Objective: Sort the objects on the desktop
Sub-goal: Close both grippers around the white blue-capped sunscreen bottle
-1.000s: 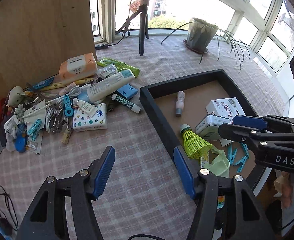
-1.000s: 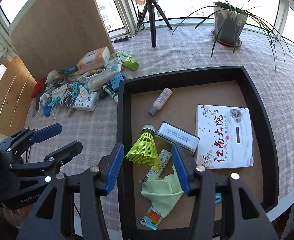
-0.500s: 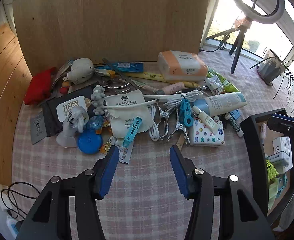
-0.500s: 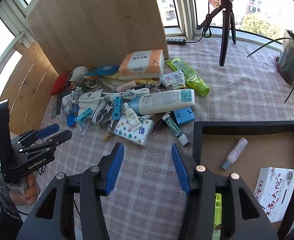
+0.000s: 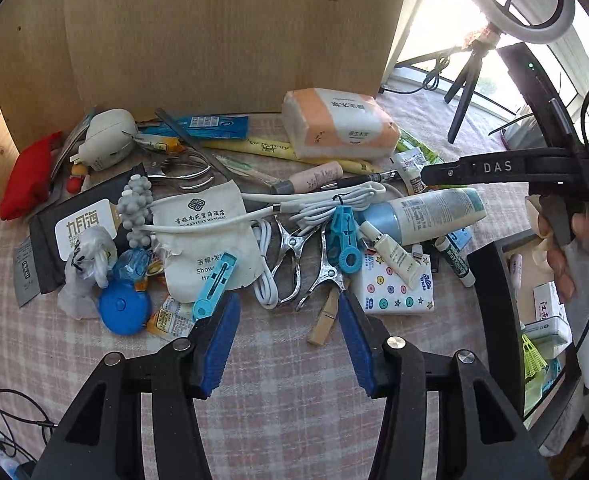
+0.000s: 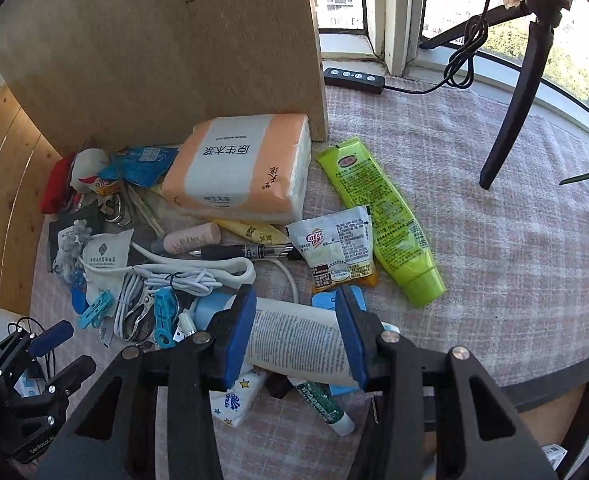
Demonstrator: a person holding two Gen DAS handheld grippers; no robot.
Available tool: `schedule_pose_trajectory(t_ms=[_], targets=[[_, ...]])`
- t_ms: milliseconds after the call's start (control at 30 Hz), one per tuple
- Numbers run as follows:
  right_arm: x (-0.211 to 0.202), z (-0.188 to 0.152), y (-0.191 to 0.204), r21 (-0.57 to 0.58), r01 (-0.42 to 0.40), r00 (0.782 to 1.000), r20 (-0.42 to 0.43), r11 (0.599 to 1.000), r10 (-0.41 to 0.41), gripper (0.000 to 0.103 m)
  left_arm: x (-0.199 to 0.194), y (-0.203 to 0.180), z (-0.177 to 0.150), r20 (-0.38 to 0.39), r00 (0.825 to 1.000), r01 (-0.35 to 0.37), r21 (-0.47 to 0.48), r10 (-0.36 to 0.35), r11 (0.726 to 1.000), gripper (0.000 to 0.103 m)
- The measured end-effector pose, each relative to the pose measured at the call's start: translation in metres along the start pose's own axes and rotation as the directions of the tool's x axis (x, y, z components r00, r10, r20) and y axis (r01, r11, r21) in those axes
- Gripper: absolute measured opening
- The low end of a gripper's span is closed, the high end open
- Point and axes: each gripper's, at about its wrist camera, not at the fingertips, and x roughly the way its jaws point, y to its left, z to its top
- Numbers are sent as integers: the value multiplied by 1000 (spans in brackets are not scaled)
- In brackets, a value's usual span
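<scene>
A heap of small desktop objects lies on the checked cloth in front of a wooden board (image 5: pixel 214 32). My left gripper (image 5: pixel 288 298) hovers at the heap's near edge with its jaws closing. Nothing is pressed between the pads; two metal clips (image 5: pixel 290 248) lie just ahead and a wooden peg (image 5: pixel 326 320) sits by the right finger. My right gripper (image 6: pixel 294 292) hangs over a white and blue tube (image 6: pixel 294 340) that lies crosswise under both fingers. Those jaws are closing too, and the pads do not grip the tube. The left wrist view shows this tube (image 5: pixel 434 216) below the right gripper (image 5: pixel 474 168).
A black tray (image 5: pixel 490 280) with a shuttlecock and boxes stands at the right. An orange tissue pack (image 6: pixel 238 168), a green tube (image 6: pixel 382 216) and a creamer sachet (image 6: pixel 338 248) lie beyond the right fingers. A tripod (image 6: pixel 514 80) stands behind. The left gripper (image 6: pixel 70 346) is at lower left.
Both grippers have swung from the tray over to the heap and come lower. The right one now sits over the white tube with narrower jaws; the left jaws have also narrowed.
</scene>
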Motion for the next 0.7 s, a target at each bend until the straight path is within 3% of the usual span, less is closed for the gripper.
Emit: schedule_pose_trajectory(t_ms=[67,200,333,533,700], targets=[[10,0,-3,5,5,999,-32,1000,-5,37,2,-5,1,-2,1000,7,12,-7,1000,48],[17,-15,-2,32,-70,993,-91,997,72,34,4,-12,-1,-6,1000,21,25,-21,999,48],[13,-39,8,45,-154,981,-110,987,158,34,4,-15,-8,-13,999,39,20,-39,999,48],[6,-76,24,72,-184,976,-108,980,191,34,-4,-22,-31,-20,998,56,36,-56,998,48],[3,-113,42,77,-281,944,-155,957,290,34,-11,-34,-54,-35,997,67,79,-65,995,48]])
